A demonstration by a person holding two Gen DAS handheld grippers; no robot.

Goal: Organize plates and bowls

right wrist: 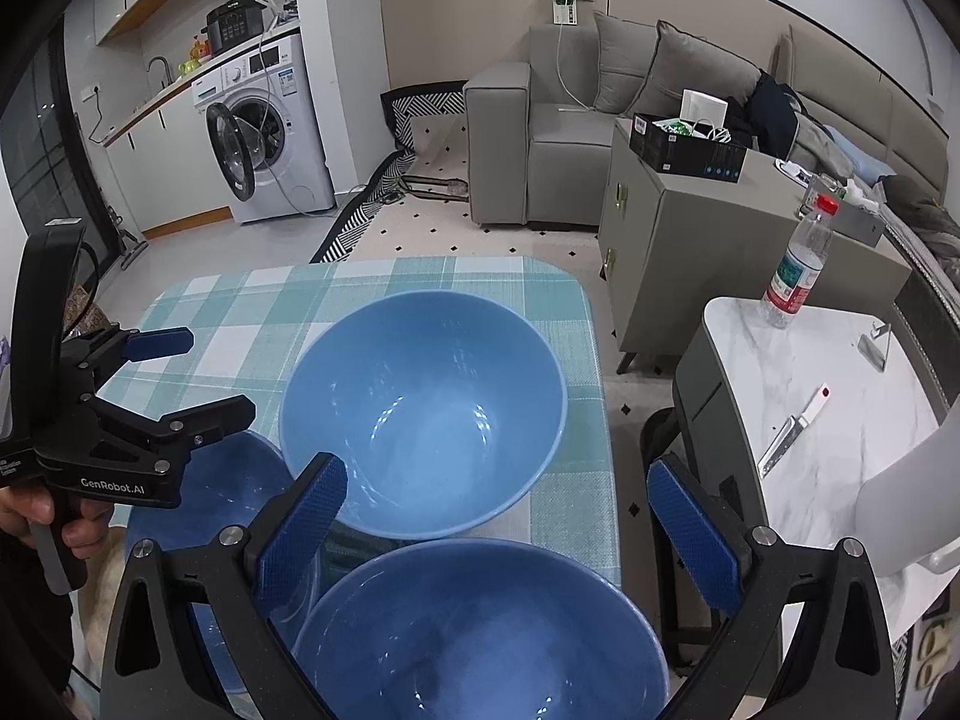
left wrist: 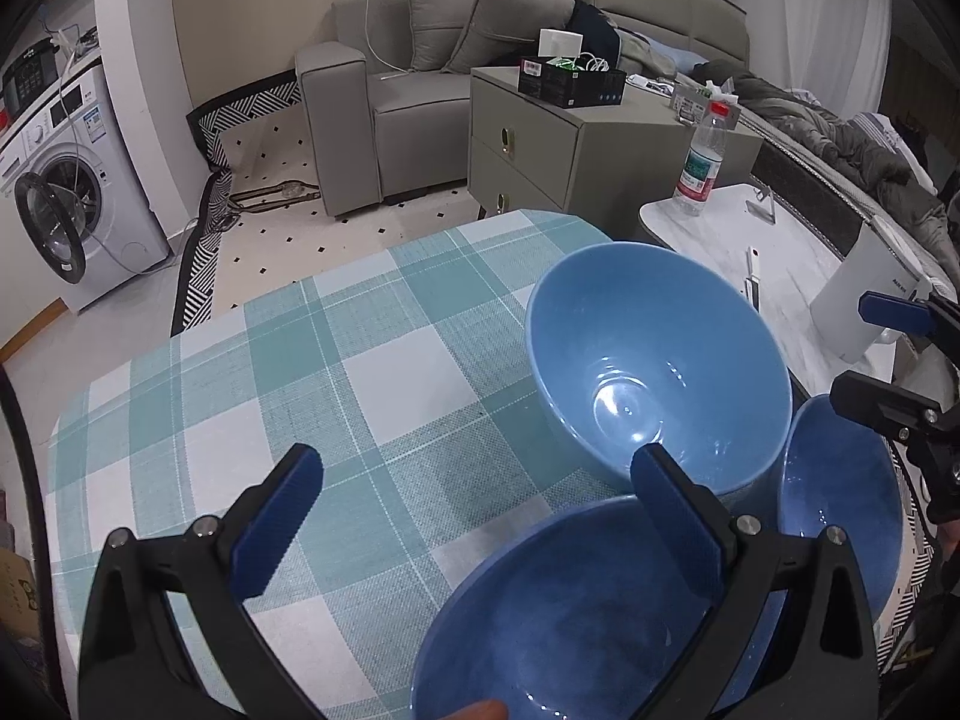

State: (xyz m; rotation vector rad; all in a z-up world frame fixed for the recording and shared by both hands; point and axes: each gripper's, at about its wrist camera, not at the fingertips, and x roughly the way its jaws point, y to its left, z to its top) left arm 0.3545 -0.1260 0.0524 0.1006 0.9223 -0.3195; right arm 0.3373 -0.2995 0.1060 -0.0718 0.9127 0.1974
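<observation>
Three blue bowls sit close together on the checked tablecloth (left wrist: 336, 360). The far bowl (left wrist: 654, 372) also shows in the right wrist view (right wrist: 420, 414). A near bowl (left wrist: 564, 618) lies under my left gripper (left wrist: 474, 522), which is open and empty, its right finger over the bowl's rim. Another bowl (left wrist: 840, 480) lies to the right, below my right gripper (left wrist: 870, 354). In the right wrist view my right gripper (right wrist: 504, 528) is open and empty above a near bowl (right wrist: 480, 636). My left gripper (right wrist: 204, 372) hovers open over the left bowl (right wrist: 234, 492).
A white marble side table (right wrist: 840, 420) to the right carries a water bottle (right wrist: 795, 270), a knife (right wrist: 792, 426) and a white appliance (left wrist: 858, 300). A grey cabinet (right wrist: 690, 240), a sofa (right wrist: 540, 138) and a washing machine (right wrist: 264, 132) stand beyond the table.
</observation>
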